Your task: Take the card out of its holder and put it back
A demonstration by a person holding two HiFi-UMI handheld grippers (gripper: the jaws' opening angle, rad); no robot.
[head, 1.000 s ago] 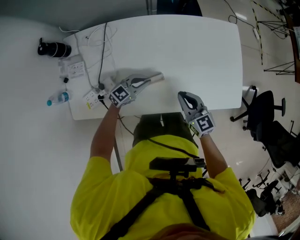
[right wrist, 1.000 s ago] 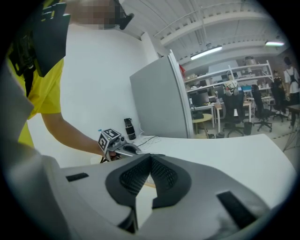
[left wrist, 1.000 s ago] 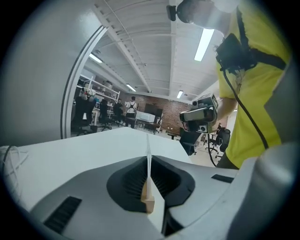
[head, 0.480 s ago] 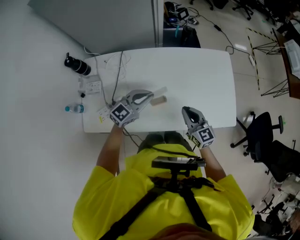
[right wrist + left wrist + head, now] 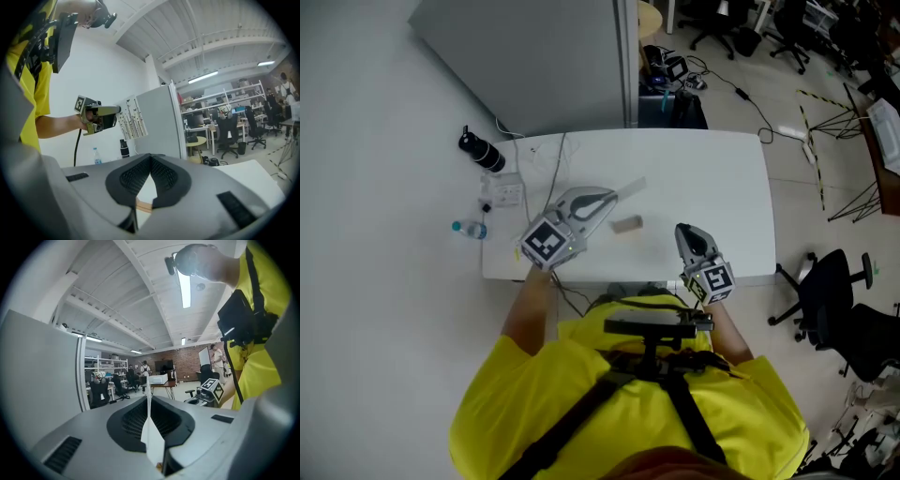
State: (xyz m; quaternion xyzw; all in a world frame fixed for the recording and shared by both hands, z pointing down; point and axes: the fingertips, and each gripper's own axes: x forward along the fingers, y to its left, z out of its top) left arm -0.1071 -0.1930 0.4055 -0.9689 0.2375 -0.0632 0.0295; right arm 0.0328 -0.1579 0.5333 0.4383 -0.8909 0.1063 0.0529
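Observation:
My left gripper is shut on a pale card and holds it above the white table. In the left gripper view the card stands edge-on, pinched between the jaws. A small wooden holder lies on the table just right of that gripper, apart from the card. My right gripper hovers near the table's front edge, shut with nothing in it. Its own view shows the holder below the touching jaw tips, and the left gripper holding the printed card up at the left.
A black flask, a power strip and cables crowd the table's left end. A water bottle lies beside it. A grey partition stands behind the table. Office chairs stand at the right.
The left gripper has lifted the card up and away from the wooden holder, which now lies uncovered on the table. The right gripper has stayed near the front edge.

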